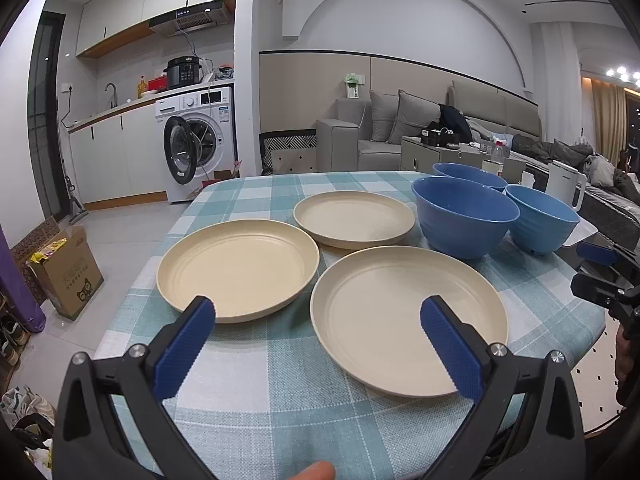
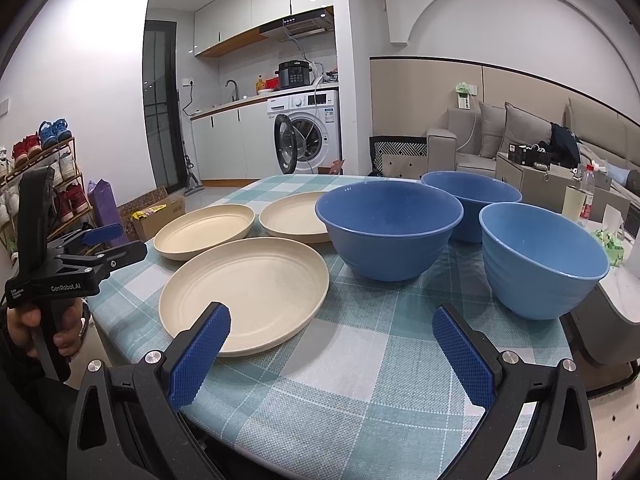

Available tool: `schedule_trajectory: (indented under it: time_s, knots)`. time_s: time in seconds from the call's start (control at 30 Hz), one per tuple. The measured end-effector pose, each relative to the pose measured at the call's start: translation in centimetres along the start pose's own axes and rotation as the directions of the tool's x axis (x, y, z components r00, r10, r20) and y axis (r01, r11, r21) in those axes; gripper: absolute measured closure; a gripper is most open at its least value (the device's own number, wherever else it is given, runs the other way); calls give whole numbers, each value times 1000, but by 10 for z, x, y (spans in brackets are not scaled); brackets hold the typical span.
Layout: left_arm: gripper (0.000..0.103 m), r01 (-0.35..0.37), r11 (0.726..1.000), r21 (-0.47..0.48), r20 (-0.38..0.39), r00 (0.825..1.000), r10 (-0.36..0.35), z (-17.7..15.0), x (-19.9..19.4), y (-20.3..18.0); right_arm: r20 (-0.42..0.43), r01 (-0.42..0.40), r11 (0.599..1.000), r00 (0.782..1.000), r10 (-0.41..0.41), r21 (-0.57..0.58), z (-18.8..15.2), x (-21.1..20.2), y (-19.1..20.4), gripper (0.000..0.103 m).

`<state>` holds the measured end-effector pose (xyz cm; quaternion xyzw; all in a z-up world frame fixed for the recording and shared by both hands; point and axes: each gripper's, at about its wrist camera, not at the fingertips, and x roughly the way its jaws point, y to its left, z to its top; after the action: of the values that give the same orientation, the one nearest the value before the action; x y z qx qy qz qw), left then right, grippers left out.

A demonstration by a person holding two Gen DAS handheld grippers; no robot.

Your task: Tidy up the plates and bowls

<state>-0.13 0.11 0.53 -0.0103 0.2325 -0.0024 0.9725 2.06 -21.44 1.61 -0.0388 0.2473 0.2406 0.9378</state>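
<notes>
Three cream plates lie apart on the checked tablecloth: a near plate (image 1: 408, 320) (image 2: 244, 292), a left plate (image 1: 238, 270) (image 2: 204, 230) and a far plate (image 1: 354, 218) (image 2: 294, 218). Three blue bowls stand upright to their right: a middle bowl (image 1: 464, 216) (image 2: 388, 228), a far bowl (image 1: 470, 174) (image 2: 472, 200) and a right bowl (image 1: 542, 216) (image 2: 540, 258). My left gripper (image 1: 318, 316) is open and empty, hovering over the near edges of the left and near plates. My right gripper (image 2: 332, 324) is open and empty, above the cloth in front of the middle bowl.
The table (image 1: 280, 380) ends close to both grippers. A cardboard box (image 1: 66, 268) and shoes sit on the floor at left. A white kettle (image 1: 564, 184) and a low table with bottles stand beyond the bowls. A sofa and washing machine are far behind.
</notes>
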Motion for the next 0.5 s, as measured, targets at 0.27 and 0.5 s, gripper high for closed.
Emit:
schedule_trajectory:
  time_s: [0.27,0.5]
  knots:
    - [0,-1,1000,0,-3,1000,1,3,-1,0,13,0,1000,1000,0,1,8,-5,-3,0]
    - [0,2,1000,-6,-4,1000,-2,10,-2,2,25,1,1000,1000,-1,-1,21,-5,-6,0]
